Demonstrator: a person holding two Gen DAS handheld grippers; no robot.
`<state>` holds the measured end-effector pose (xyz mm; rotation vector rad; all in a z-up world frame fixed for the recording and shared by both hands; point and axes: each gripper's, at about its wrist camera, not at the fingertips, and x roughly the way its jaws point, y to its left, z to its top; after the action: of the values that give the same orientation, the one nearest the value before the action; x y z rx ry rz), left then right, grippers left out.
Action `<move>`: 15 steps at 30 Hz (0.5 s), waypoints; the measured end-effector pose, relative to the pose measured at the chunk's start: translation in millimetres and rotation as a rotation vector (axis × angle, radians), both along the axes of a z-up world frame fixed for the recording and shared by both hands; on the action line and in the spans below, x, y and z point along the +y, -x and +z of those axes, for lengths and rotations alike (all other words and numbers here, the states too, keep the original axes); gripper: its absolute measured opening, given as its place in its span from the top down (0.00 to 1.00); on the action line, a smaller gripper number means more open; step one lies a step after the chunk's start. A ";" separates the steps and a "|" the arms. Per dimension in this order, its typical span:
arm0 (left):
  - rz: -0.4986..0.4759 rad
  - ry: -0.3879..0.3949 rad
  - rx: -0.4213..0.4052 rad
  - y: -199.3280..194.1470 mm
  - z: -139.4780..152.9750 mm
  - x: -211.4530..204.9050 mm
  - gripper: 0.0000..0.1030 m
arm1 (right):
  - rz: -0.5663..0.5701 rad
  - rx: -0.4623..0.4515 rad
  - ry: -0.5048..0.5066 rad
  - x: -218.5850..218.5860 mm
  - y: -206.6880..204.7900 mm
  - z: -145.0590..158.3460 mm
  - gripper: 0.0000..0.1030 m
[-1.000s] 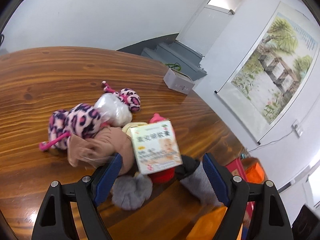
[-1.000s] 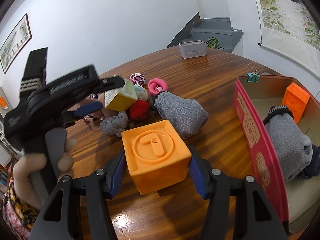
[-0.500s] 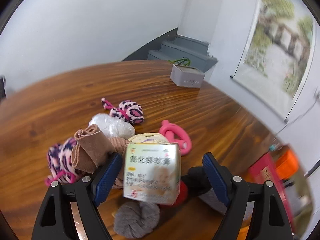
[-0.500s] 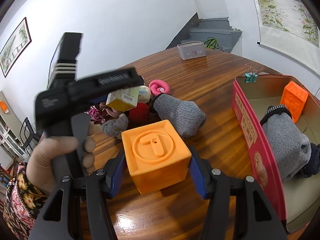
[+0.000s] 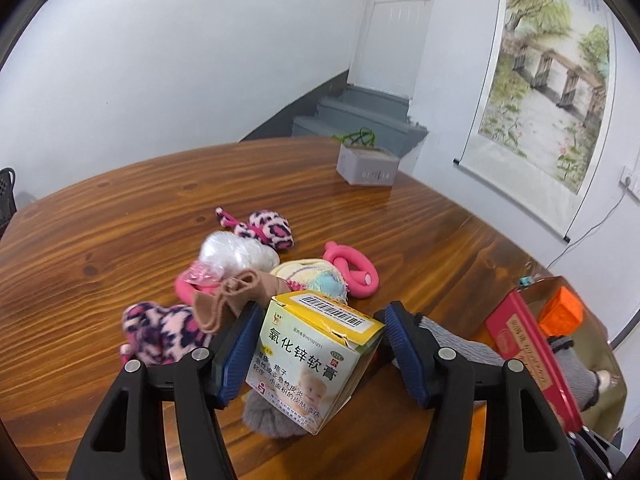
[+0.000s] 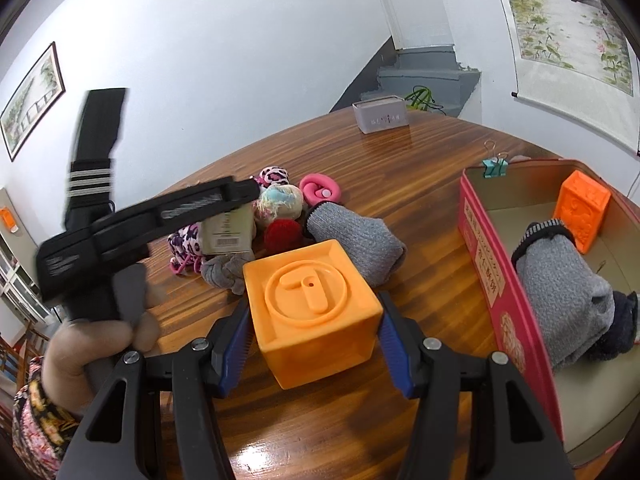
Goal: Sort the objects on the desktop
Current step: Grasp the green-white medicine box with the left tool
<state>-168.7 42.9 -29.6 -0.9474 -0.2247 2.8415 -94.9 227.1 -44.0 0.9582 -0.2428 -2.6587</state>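
Ointment box [image 5: 316,360], yellow and white, sat tilted at the lower centre of the left wrist view, clamped between the blue pads of the left gripper [image 5: 320,354]. Above it in the frame lay a heap of soft toys [image 5: 240,264] on the wooden table [image 5: 120,216]. In the right wrist view the right gripper [image 6: 314,332] squeezed an orange cube [image 6: 312,308] at lower centre. At the right edge of that frame stood a red box [image 6: 484,264] holding a grey sock [image 6: 560,296] and another orange block [image 6: 582,208].
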 end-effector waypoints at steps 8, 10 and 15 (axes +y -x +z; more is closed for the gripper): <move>-0.006 -0.018 0.041 -29.0 22.5 -1.0 0.37 | -0.028 0.045 0.037 9.2 -4.8 7.0 0.39; -0.013 -0.016 0.048 -33.3 27.0 2.5 0.37 | -0.036 0.063 0.044 11.1 -7.0 9.6 0.39; -0.037 0.001 0.063 -42.4 36.3 14.8 0.37 | -0.049 0.090 0.078 18.6 -14.8 15.7 0.39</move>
<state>-126.3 57.7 6.7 -0.8511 -0.1974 2.8328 -80.1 245.7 -28.3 0.8161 -0.3514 -2.7073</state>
